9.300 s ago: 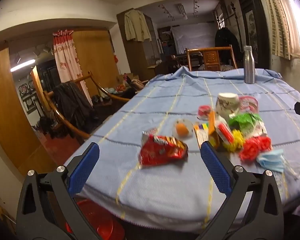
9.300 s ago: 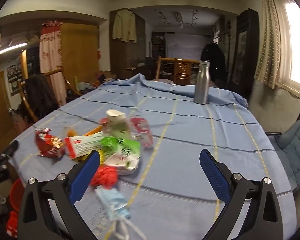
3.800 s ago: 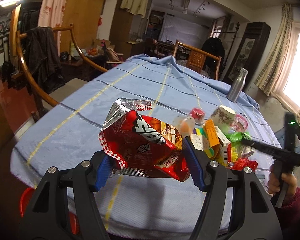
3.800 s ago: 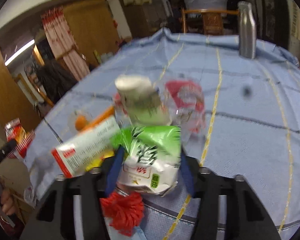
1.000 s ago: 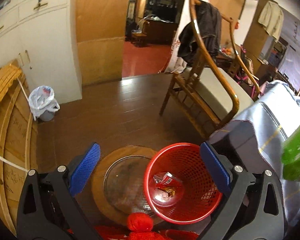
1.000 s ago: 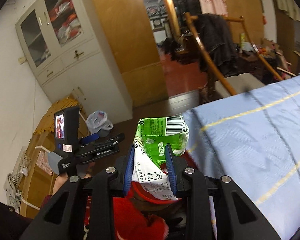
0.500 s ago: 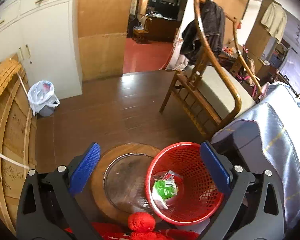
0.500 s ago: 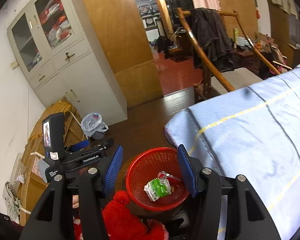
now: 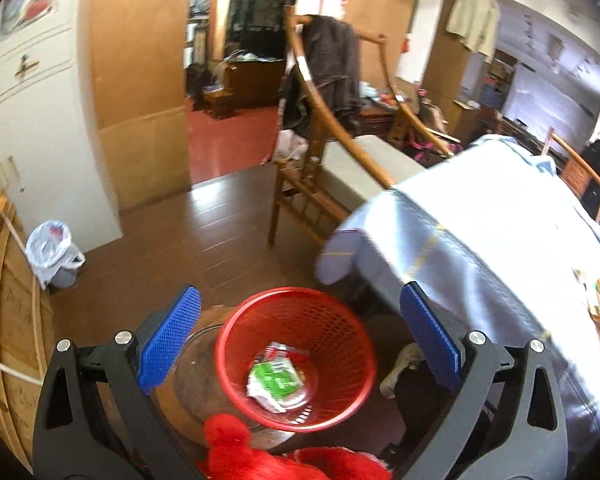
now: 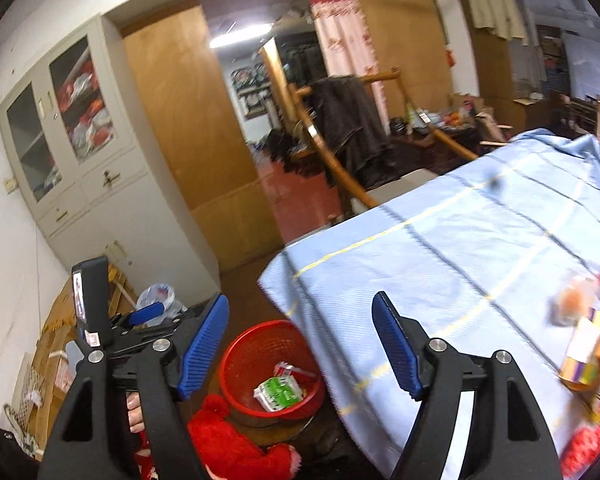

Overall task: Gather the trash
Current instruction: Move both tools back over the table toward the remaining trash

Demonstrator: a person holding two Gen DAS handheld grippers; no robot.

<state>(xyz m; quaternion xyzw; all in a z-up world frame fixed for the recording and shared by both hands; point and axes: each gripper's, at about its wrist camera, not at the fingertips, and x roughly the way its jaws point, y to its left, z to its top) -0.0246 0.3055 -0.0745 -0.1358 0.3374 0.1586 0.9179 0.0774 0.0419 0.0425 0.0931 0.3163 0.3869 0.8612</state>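
Left claw [image 9: 298, 332]: blue-padded jaws stand wide apart, nothing between them. It hangs above the red basket [image 9: 342, 408] and points steeply down at it.

Right claw [image 10: 300, 346]: jaws are opening, with nothing between the pads. In the right wrist view the left claw's black body and its small screen show at lower left, with fingers [image 10: 134, 414] of the person's hand beneath it.

Nearest item: a red sleeve [image 9: 260, 460] at the bottom edge of the left wrist view, just below the basket.

The red basket, a mesh waste bin, stands on the floor on a round wooden board [image 9: 198, 368], close against the near corner of the counter [image 10: 480, 264]. Inside lies a green and white packet [image 9: 276, 380], with a red and white wrapper [image 10: 290, 370] partly under it on the far side.

Counter: covered by a pale blue cloth with yellow and dark stripes, hanging over the edge. The remaining trash [image 10: 592, 348] sits at the right margin of the right wrist view: an orange and yellow carton, a blurred clear piece with orange inside, and red material at the lower corner. Detail is too blurred to say more.

Beyond the basket: dark wooden floor, a small bin lined with a white plastic bag [image 9: 54, 252] by the wall, a wooden chair [image 9: 320, 168] with a dark jacket over its back, a grey cabinet [image 10: 80, 160] with glass doors, and a doorway to a red-floored room.
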